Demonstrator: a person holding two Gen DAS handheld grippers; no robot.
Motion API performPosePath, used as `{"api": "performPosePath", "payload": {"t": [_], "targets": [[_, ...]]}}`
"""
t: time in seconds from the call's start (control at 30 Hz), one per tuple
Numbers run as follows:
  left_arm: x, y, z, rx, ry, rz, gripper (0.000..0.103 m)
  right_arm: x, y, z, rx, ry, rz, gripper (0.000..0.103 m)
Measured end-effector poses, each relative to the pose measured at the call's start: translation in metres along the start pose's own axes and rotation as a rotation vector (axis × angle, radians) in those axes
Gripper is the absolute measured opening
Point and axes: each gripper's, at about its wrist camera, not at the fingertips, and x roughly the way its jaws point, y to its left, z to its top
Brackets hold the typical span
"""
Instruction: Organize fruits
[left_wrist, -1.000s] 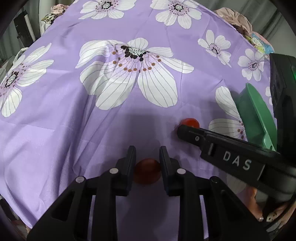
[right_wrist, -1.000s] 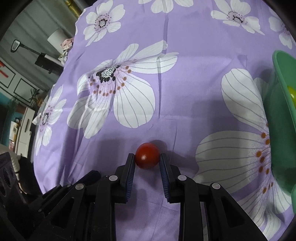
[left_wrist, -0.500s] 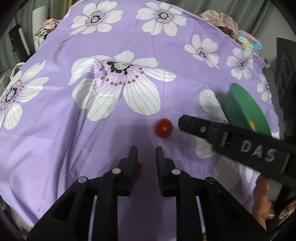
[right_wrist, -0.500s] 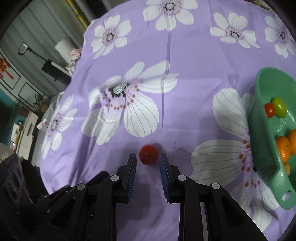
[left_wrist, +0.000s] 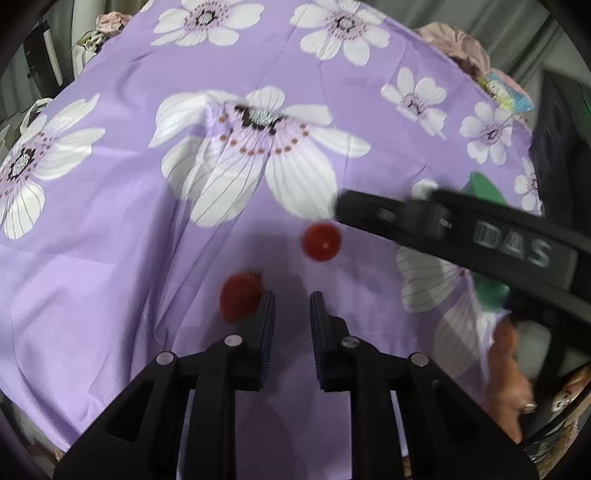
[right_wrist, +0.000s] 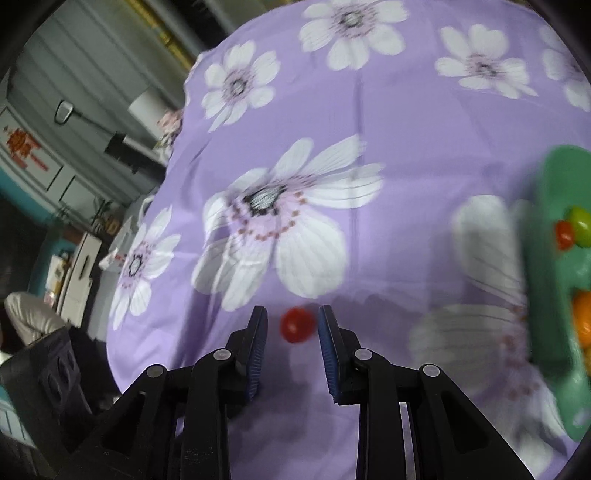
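Note:
A small red tomato (right_wrist: 297, 325) lies on the purple flowered cloth (right_wrist: 369, 122). My right gripper (right_wrist: 292, 321) hovers over it with its jaws opening, and there is a gap between each pad and the tomato. The left wrist view shows that same tomato (left_wrist: 320, 242) just below the right gripper's finger (left_wrist: 369, 214). A second red fruit (left_wrist: 240, 299), blurred, lies against the outside of one finger of my left gripper (left_wrist: 291, 306). That gripper is shut with nothing between its pads. A green bowl (right_wrist: 546, 258) at the right holds several fruits.
The cloth (left_wrist: 110, 258) covers the whole table and drops off at the near and left edges. A person's hand (left_wrist: 509, 369) holds the right gripper at lower right. Bundled fabric (left_wrist: 458, 44) lies past the far edge. Furniture and a lamp (right_wrist: 122, 147) stand beyond the table's left side.
The left jaws closed and the red fruit once between them now sits outside, to their left. The right gripper rose off its tomato and its jaws widened; more of the bowl shows.

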Motion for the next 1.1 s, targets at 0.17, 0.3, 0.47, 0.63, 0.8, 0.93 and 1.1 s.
{"api": "performPosePath", "payload": {"t": [0.17,0.3,0.47,0.63,0.8,0.93,1.1], "targets": [[0.006,0.01,0.0,-0.021,0.037,0.023,0.017,0.032,0.014,-0.006,-0.069,0.051,-0.126,0.036],[0.007,0.022,0.003,-0.06,0.036,0.017,0.017,0.04,0.009,-0.008,-0.056,0.076,-0.135,0.036],[0.003,0.032,0.004,-0.097,0.016,0.013,0.016,0.036,0.007,-0.011,-0.061,0.054,-0.146,0.031],[-0.004,0.04,0.006,-0.138,-0.015,-0.005,0.008,0.03,0.002,-0.012,-0.037,0.05,-0.137,0.03],[-0.009,0.04,0.007,-0.137,-0.019,-0.039,0.008,0.012,0.001,-0.013,-0.033,0.017,-0.132,0.03],[-0.02,0.04,0.011,-0.124,-0.045,-0.026,0.014,-0.006,0.001,-0.012,-0.018,-0.02,-0.109,0.029],[-0.029,0.039,0.013,-0.108,-0.113,0.039,0.023,-0.031,0.001,-0.01,-0.015,-0.086,-0.072,0.029]]}}
